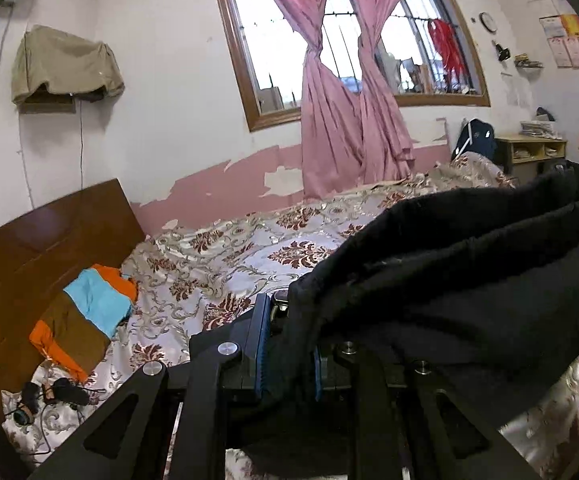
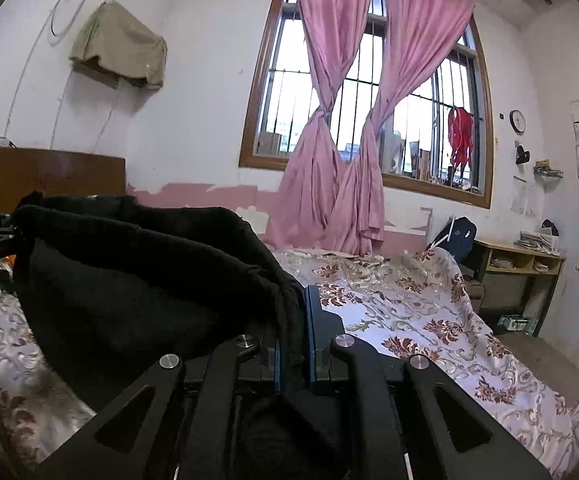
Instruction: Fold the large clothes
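Two grippers share one load above a bed [image 1: 225, 256] with a floral quilt. Black garment [image 1: 469, 280], large and heavy-looking, hangs stretched between them, lifted off the quilt, its thick hem running from one gripper across to the other. Left gripper [image 1: 289, 344] pinches one end of the cloth between its blue pads; right gripper [image 2: 294, 344] clamps the other end, pads pressed tight on fabric. Folded orange, blue and brown clothes [image 1: 85, 312] lie beside the wooden headboard [image 1: 29, 248].
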A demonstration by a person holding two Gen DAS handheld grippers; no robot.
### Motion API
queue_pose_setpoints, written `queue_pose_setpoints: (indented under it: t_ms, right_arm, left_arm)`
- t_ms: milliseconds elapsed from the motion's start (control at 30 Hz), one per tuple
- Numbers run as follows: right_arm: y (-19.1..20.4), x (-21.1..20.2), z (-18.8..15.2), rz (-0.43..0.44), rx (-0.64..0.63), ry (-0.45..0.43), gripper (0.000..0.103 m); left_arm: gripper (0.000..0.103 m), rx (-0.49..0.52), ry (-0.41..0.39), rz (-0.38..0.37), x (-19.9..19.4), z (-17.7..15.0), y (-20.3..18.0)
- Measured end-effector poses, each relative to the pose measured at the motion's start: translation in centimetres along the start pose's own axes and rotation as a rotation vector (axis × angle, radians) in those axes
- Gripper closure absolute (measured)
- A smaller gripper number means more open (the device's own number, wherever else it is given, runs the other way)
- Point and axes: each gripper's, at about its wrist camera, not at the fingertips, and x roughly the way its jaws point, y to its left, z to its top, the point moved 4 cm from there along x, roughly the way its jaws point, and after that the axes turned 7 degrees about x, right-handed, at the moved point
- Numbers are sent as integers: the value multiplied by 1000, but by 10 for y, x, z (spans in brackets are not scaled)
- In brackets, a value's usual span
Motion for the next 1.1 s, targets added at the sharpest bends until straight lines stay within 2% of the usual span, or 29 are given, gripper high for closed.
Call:
queue_pose_setpoints:
  t_ms: [300, 433, 667, 833, 967, 1100]
  right_arm:
    - [0, 120, -2, 18, 41, 115, 95]
    - [-1, 176, -19, 26, 40, 194, 95]
    - [-10, 243, -50, 36, 77, 322, 95]
    - [-15, 265, -74, 42, 126, 379, 95]
    - [-14, 273, -86, 29, 129, 382, 95]
    - [-15, 280, -94, 25, 140, 392, 94]
  left_arm:
    - [87, -59, 135, -32, 110, 12, -10]
    - [87, -66, 188, -38, 151, 7, -18]
    - [87, -64, 254, -53, 201, -5, -35]
    - [87, -74, 286, -67, 223, -10, -38]
    - [86, -74, 301, -66, 232, -13, -40]
    - [85, -117, 319, -86, 238, -16, -37]
